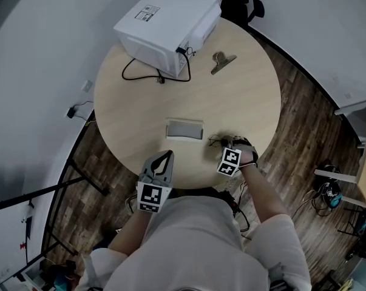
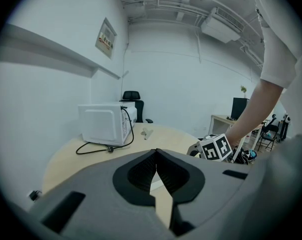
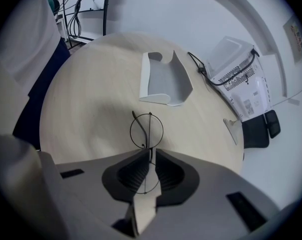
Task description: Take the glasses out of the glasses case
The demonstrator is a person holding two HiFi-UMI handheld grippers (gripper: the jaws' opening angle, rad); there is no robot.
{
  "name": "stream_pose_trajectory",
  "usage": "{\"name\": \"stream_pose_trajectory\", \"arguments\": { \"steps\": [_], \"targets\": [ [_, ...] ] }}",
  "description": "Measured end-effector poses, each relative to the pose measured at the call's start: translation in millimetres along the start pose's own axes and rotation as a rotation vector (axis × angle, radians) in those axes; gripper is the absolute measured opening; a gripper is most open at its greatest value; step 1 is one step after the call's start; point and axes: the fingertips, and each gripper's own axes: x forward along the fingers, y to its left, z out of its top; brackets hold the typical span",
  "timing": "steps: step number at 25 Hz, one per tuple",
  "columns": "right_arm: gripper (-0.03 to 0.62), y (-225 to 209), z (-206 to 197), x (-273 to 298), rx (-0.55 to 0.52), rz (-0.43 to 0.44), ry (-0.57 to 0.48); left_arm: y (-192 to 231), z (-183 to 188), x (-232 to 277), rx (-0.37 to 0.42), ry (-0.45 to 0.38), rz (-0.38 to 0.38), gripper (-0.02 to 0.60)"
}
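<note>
1. Round pale table (image 1: 243, 96) is seen from above. The open glasses case (image 1: 184, 129) is laid near its front edge, empty, with its long axis across the view.
2. Left of the case and nearer the person, the left gripper (image 1: 166, 156) is held with jaws closed on nothing.
3. Right of the case and clear of it, the glasses (image 3: 146, 130) are pinched at the bridge by the closed right gripper (image 3: 151, 152). The frame's long axis is aligned with the jaws.
4. Only a set-down beside the case is judged outstanding, and the right hand is placed for it.
</note>
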Motion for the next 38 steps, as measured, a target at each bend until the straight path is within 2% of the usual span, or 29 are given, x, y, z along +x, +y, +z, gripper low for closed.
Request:
{"name": "stream_pose_trajectory", "arguments": {
  "steps": [9, 15, 21, 31, 38],
  "targets": [
    [0.021, -2, 0, -12, 0.036, -0.031, -0.018, -4, 1, -4, 0.013, -0.005, -0.015, 0.008],
    [0.021, -14, 6, -39, 0.130, -0.096, -0.065, -6, 6, -8, 0.023, -0.018, -0.028, 0.008],
    [0.021, -32, 9, -77, 0.395, -0.196, -0.168, -8, 15, -15, 0.034, -0.043, -0.040, 0.008],
    [0.015, -39, 38, -168, 0.720, -0.362, -0.413, -12, 31, -29, 0.052, -0.095, -0.061, 0.008],
    [0.012, -32, 66, -228, 0.942, -0.388, -0.641, -11, 45, -42, 0.060, -0.137, -0.063, 0.008]
  ]
}}
